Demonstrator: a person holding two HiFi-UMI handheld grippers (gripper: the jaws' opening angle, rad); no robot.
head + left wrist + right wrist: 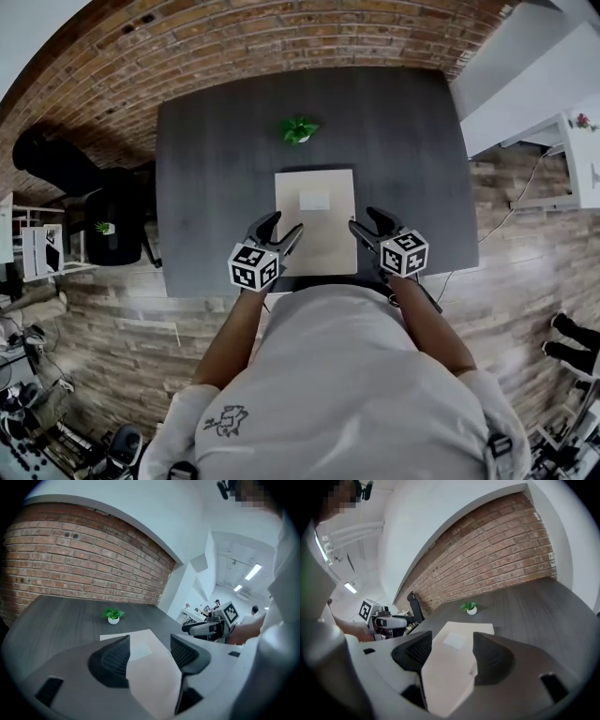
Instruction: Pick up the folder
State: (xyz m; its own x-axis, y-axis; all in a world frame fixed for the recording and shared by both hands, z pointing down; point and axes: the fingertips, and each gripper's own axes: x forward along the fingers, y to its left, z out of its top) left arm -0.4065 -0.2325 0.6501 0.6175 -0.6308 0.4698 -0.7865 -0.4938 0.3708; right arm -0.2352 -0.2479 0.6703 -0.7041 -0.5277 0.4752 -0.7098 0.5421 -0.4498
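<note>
**Both grippers poised at the folder's near corners, nothing gripped yet**

The folder (316,220) lies flat and closed on the dark tabletop (206,159), near its front edge. The left gripper (281,228) sits at its near left corner and the right gripper (367,221) at its near right, both with jaws standing wide and holding nothing. Each gripper view shows the pale cover running between that gripper's jaws, with the pads not pressing on it. This looks like the reach-in step. Next, each side likely needs one jaw slipped under the thin edge before closing, then an even lift so the folder doesn't sag. What is inside the folder can't be seen; only a pale label (314,201) shows on its cover. Behind it, a small white pot (113,619) holds a green plant (298,128).
</note>
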